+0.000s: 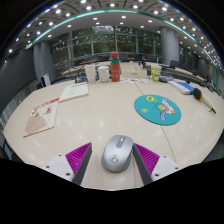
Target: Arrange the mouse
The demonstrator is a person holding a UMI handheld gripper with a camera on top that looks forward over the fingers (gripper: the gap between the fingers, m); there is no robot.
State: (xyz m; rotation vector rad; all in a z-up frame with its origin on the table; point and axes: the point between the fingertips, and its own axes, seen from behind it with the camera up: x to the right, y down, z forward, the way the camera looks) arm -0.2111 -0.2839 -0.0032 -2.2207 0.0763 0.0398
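1 wide-angle view rides the tool (112,160), looking forward and slightly down across a table (100,115).

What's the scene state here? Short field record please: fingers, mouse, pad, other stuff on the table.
fingers: open, gripper low over the table
mouse: grey mouse resting on the table between the fingers, gap at each side
mouse pad: round teal pad beyond the fingers, mouse not on it
other items: red bottle at far edge; booklet; papers
grasp: none yet
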